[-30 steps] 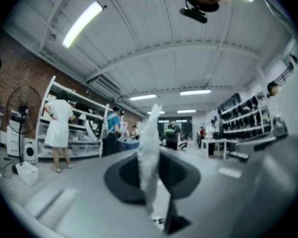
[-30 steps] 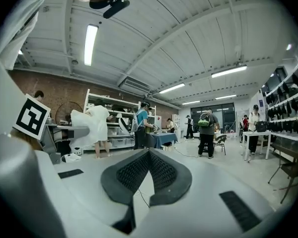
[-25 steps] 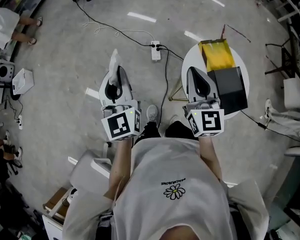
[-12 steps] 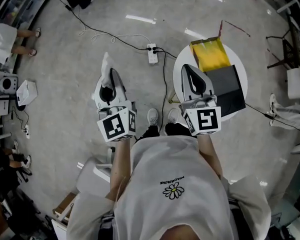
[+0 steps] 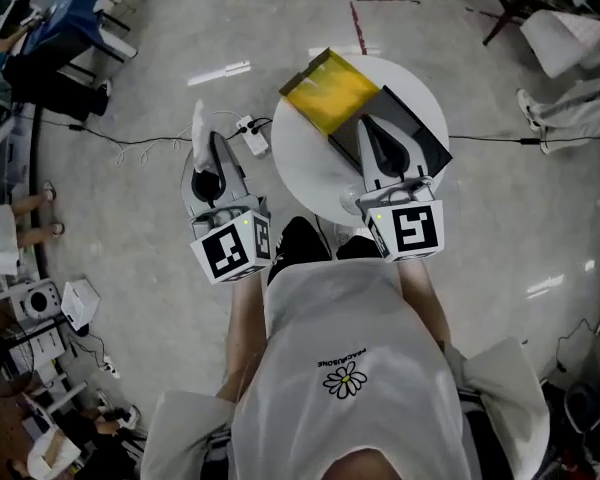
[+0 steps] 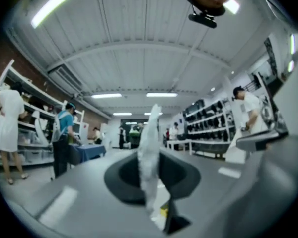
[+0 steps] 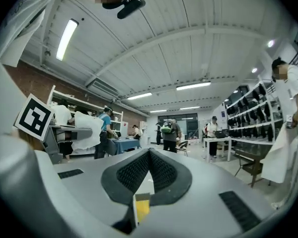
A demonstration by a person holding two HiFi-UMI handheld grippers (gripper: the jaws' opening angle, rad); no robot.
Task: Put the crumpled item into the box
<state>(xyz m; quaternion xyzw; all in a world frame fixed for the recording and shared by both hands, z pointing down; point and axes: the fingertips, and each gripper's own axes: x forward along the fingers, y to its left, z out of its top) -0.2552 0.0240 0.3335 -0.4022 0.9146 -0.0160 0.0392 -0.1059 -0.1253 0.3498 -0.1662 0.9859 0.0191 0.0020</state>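
Pinched upright in left gripper point(image 5: 205, 160) fingers: item point(image 6: 150, 138), white, thin, wrinkled, poking past tips. Pressed together and empty on right gripper point(image 7: 149, 155), over black box point(image 5: 425, 138).

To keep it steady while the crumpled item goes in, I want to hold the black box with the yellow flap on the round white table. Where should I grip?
Probably the thin upright right-hand wall of the black box, pinched from above: its top looks open, and the yellow flap lies spread at the far-left end. The right gripper, jaws together, must open first.
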